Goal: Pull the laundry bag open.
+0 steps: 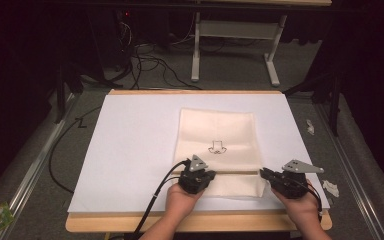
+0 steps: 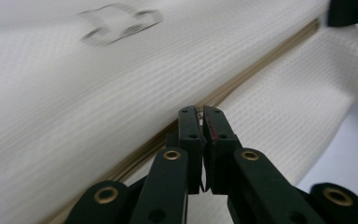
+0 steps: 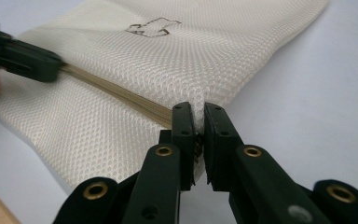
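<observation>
Near the front edge of the white sheet [image 1: 130, 150] lies the mesh bag [image 1: 217, 135], cream, flat, with a small printed logo [image 1: 217, 147] mid-panel and a tan zipper [image 1: 235, 172] running across its near end. Left gripper [image 1: 206, 176] sits at the zipper's left part; in the left gripper view its jaws are closed almost to touching, with something small and metallic pinched at the tips, looks like the zipper pull [image 2: 199, 112], though it is too small to be sure. Right gripper [image 1: 264, 173] is at the bag's right edge where the zipper ends; in the right gripper view the jaws are closed on a fold of mesh, clamped right at the corner. Reads as a zip move: right holds the bag end fixed so the fabric stays taut, left grips the slider to run it along the teeth. Both hands low, wrists resting near the table's wooden front edge [image 1: 195, 222], which keeps the pull in line with the zipper. Zipper looks shut along the visible stretch; can't tell which way the slider should go. Risk, judged: mesh bunching if the right grip slips.
</observation>
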Tool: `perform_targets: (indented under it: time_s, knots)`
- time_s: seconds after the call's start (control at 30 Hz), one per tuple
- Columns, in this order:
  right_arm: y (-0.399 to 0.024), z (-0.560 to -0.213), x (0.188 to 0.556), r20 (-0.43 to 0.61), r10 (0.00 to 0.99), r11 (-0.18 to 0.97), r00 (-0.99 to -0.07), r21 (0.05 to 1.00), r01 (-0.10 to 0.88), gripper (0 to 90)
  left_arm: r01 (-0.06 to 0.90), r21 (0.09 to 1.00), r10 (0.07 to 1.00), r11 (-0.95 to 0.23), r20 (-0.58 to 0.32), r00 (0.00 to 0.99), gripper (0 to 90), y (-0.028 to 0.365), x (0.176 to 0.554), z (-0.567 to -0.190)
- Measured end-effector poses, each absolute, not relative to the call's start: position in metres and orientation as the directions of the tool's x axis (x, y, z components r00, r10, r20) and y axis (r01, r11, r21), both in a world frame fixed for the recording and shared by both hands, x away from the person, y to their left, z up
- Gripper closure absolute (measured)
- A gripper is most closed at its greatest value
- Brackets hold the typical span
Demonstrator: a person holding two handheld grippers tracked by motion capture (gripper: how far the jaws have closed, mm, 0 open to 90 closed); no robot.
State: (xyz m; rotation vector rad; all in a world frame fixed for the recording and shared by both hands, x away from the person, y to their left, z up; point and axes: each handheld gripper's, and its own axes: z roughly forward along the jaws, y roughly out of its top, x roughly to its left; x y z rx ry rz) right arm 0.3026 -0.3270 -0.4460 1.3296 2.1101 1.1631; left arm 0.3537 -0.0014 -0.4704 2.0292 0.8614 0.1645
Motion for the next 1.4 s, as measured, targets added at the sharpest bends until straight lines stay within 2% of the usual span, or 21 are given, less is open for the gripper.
perform_targets:
  time_s: [0.23,0.27,0.33,0.5,0.53,0.7,0.87,0.93,0.97,1.03,1.07,1.17,1.2,1.3,1.4]
  knots:
    - [-0.351,-0.448,0.305,0.123,0.905,0.149,-0.408,0.805,0.575,84.9,0.537,0.758,0.689,-0.371,-0.163,0.706,87.6,0.051,0.351,-0.469]
    - [-0.353,-0.448,0.306,0.114,0.909,0.152,-0.401,0.806,0.572,84.9,0.545,0.747,0.705,-0.380,-0.148,0.694,87.6,0.070,0.349,-0.467]
    - [-0.359,-0.448,0.308,0.133,0.907,0.136,-0.400,0.806,0.576,84.7,0.544,0.755,0.697,-0.366,-0.165,0.698,87.6,0.085,0.347,-0.467]
    - [-0.347,-0.449,0.307,0.089,0.907,0.181,-0.412,0.801,0.570,84.7,0.565,0.747,0.687,-0.351,-0.204,0.697,87.3,0.092,0.341,-0.474]
    - [-0.347,-0.449,0.308,0.084,0.906,0.185,-0.414,0.802,0.568,84.4,0.533,0.755,0.677,-0.383,-0.164,0.718,87.2,0.091,0.340,-0.474]
    - [-0.347,-0.457,0.307,0.078,0.901,0.205,-0.426,0.791,0.577,80.6,0.527,0.757,0.677,-0.387,-0.155,0.719,86.1,0.091,0.339,-0.476]
    - [-0.350,-0.458,0.305,0.088,0.889,0.198,-0.450,0.811,0.551,61.5,0.502,0.782,0.700,-0.369,-0.121,0.703,59.9,0.099,0.340,-0.474]
    - [-0.353,-0.455,0.304,0.089,0.888,0.187,-0.451,0.826,0.532,55.3,0.494,0.802,0.724,-0.337,-0.115,0.680,53.2,0.106,0.342,-0.470]
    - [-0.353,-0.455,0.304,0.089,0.888,0.187,-0.451,0.826,0.532,55.3,0.494,0.802,0.724,-0.337,-0.115,0.680,49.8,0.106,0.342,-0.470]
    - [-0.358,-0.453,0.304,0.088,0.894,0.170,-0.440,0.841,0.513,49.7,0.487,0.816,0.754,-0.311,-0.100,0.649,46.5,0.117,0.344,-0.467]
    - [-0.363,-0.451,0.304,0.091,0.906,0.145,-0.414,0.851,0.505,43.7,0.482,0.824,0.779,-0.297,-0.084,0.622,42.5,0.127,0.347,-0.464]
    - [-0.372,-0.449,0.305,0.087,0.919,0.124,-0.383,0.862,0.492,39.4,0.475,0.831,0.798,-0.289,-0.065,0.599,37.6,0.138,0.349,-0.462]
    - [-0.385,-0.448,0.305,0.083,0.936,0.097,-0.341,0.872,0.480,33.5,0.472,0.834,0.812,-0.286,-0.050,0.582,34.9,0.147,0.350,-0.460]
    - [-0.402,-0.446,0.304,0.058,0.956,0.087,-0.286,0.880,0.467,25.8,0.474,0.835,0.849,-0.281,-0.013,0.528,26.3,0.177,0.352,-0.456]
    - [-0.413,-0.446,0.302,0.043,0.972,0.074,-0.229,0.876,0.477,20.7,0.521,0.821,0.887,-0.231,-0.041,0.459,16.5,0.200,0.356,-0.458]
